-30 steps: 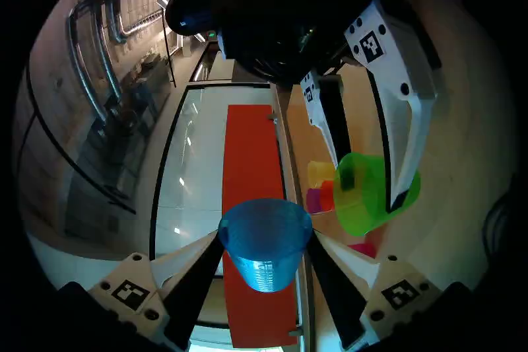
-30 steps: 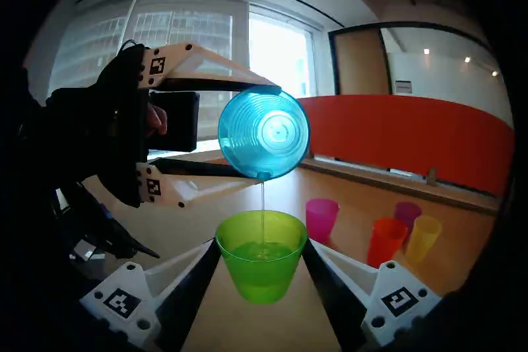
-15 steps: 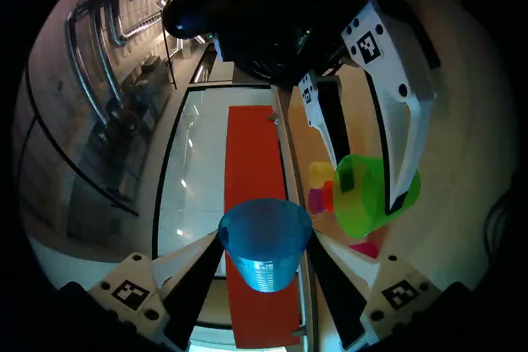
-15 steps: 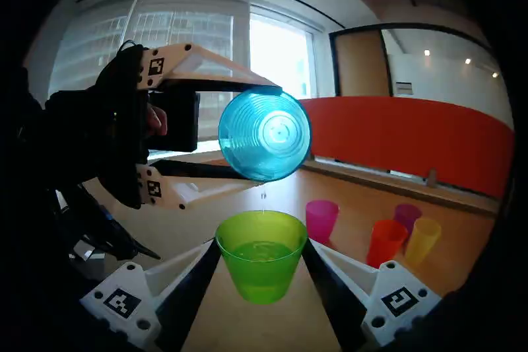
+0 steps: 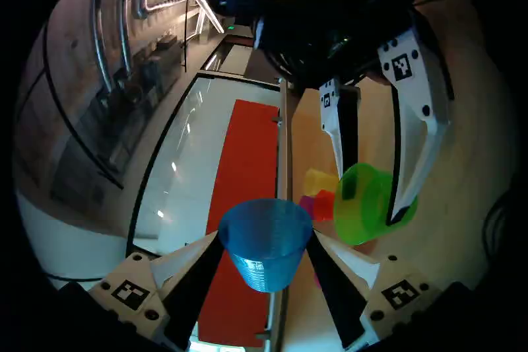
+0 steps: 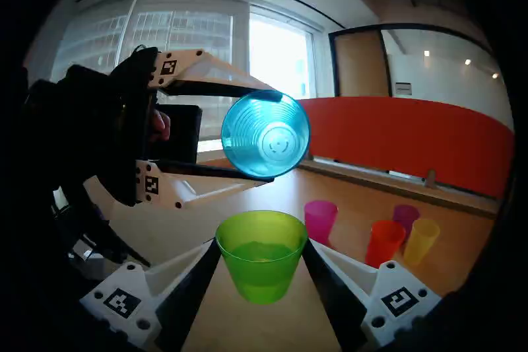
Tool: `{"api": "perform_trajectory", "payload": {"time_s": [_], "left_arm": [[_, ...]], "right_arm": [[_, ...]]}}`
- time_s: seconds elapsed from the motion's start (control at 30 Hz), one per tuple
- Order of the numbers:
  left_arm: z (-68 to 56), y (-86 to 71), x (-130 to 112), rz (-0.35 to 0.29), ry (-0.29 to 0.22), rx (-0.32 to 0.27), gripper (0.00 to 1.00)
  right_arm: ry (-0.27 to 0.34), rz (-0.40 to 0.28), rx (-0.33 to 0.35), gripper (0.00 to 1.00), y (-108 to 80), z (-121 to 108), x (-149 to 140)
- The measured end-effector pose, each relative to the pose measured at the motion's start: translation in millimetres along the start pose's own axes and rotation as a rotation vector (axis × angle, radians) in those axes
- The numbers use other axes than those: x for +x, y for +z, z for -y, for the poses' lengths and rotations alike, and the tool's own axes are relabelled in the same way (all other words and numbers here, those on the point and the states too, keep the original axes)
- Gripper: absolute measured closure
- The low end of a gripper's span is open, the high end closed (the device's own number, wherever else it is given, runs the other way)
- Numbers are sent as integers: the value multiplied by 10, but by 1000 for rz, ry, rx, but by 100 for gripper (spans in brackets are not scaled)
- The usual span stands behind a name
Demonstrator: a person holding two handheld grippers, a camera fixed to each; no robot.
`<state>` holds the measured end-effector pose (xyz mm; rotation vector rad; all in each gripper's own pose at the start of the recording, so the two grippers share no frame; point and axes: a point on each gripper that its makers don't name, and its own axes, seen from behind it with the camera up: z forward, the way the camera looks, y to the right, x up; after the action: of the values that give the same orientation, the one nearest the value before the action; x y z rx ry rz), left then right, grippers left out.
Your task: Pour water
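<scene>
Right gripper view is showing the left claw (image 6: 267,137) clamping the blue cup (image 6: 266,134) tipped on its side, above the green cup (image 6: 261,266) and apart from it, so that anything spilling out is dropping inside. The right claw (image 6: 261,246) is squeezing that green cup upright between its 2 fingers, keeping the water in it level. No stream is running, so the pour is probably ending. 4 spare cups (image 6: 384,240) are waiting on the bench (image 6: 343,197) beyond.
</scene>
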<state>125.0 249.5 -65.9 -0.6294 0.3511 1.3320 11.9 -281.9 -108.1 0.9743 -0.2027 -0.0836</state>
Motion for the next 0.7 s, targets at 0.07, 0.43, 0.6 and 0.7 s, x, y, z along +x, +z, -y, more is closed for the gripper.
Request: {"api": "perform_trajectory", "payload": {"time_s": [0.07, 0.43, 0.6, 0.7], "left_arm": [[9, 9, -37, 0, -59, -9, 14], [-117, 70, -226, 20, -453, -100, 14], [-181, 91, -238, 2, -714, -161, 14], [-137, 122, -287, -5, -856, -168, 14]], "right_arm": [[-1, 1, -2, 9, -7, -9, -7], [-1, 7, -12, 9, -36, -65, -8], [-4, 11, -14, 9, -52, -78, -7], [-4, 12, -16, 9, -59, -85, -6]]}}
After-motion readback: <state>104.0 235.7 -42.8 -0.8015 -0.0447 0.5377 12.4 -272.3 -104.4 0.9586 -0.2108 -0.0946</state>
